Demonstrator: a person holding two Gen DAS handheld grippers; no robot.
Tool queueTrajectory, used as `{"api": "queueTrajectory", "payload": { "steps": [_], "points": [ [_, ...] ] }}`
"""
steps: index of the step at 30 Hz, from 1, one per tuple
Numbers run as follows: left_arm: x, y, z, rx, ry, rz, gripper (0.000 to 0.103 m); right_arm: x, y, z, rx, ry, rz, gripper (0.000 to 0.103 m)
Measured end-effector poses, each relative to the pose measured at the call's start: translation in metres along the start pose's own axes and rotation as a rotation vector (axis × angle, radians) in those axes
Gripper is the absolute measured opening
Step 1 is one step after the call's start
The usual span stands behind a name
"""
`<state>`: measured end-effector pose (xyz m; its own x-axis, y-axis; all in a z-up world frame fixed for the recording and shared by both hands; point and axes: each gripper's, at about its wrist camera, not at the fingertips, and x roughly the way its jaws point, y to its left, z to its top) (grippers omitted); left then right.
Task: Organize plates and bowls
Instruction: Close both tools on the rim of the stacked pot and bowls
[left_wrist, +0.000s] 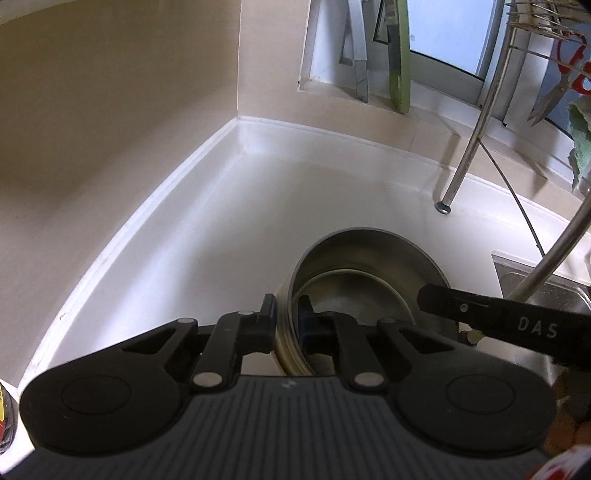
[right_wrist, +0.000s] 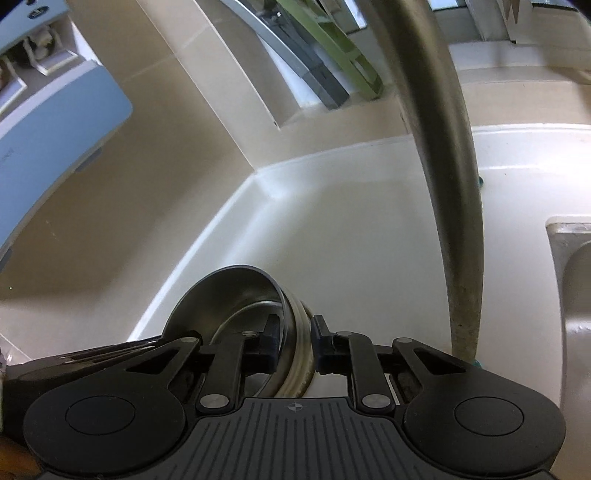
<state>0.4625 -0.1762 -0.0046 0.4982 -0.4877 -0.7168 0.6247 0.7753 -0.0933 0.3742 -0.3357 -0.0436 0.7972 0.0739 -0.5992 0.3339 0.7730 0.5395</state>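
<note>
The left gripper (left_wrist: 287, 321) points forward and down, its jaws narrowed onto the wall of the steel bowl (left_wrist: 364, 266) — one finger outside the rim, the other inside. The right gripper (right_wrist: 295, 343) grips the opposite side of the same bowl's wall the same way, and its black finger shows at the right of the left jaws.

I see a white countertop (left_wrist: 229, 206) carrying a steel bowl (left_wrist: 369, 258) near the rack's metal leg (left_wrist: 443, 206).
</note>
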Motion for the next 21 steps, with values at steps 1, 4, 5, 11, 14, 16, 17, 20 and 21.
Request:
{"api": "queueTrajectory", "payload": {
  "steps": [1,4,5,11,14,16,17,20,21],
  "points": [
    [0.001,0.001,0.001,-0.001,0.011,0.0,0.01,0.0,0.002,0.003,0.003,0.015,-0.008,0.015],
    [0.005,0.003,0.005,-0.007,0.033,-0.006,0.009,0.0,0.003,0.011,0.03,0.062,-0.025,0.013],
    [0.007,0.004,0.006,-0.013,0.04,-0.011,0.009,0.001,0.003,0.013,0.036,0.074,-0.028,0.013],
    [0.011,0.011,0.012,-0.042,0.077,-0.035,0.008,0.003,0.004,0.022,0.069,0.104,-0.033,0.013],
    [0.011,0.01,0.013,-0.027,0.082,-0.032,0.008,0.002,0.005,0.024,0.088,0.125,-0.039,0.013],
    [0.012,0.008,0.013,-0.021,0.082,-0.028,0.008,0.003,0.005,0.024,0.096,0.134,-0.045,0.013],
    [0.013,0.008,0.013,-0.019,0.082,-0.027,0.008,0.003,0.005,0.024,0.094,0.131,-0.047,0.013],
    [0.013,0.007,0.013,-0.02,0.082,-0.032,0.01,0.005,0.009,0.022,0.047,0.139,-0.059,0.014],
    [0.013,0.006,0.012,-0.013,0.077,-0.025,0.012,0.006,0.01,0.021,0.03,0.131,-0.067,0.015]
  ]
}}
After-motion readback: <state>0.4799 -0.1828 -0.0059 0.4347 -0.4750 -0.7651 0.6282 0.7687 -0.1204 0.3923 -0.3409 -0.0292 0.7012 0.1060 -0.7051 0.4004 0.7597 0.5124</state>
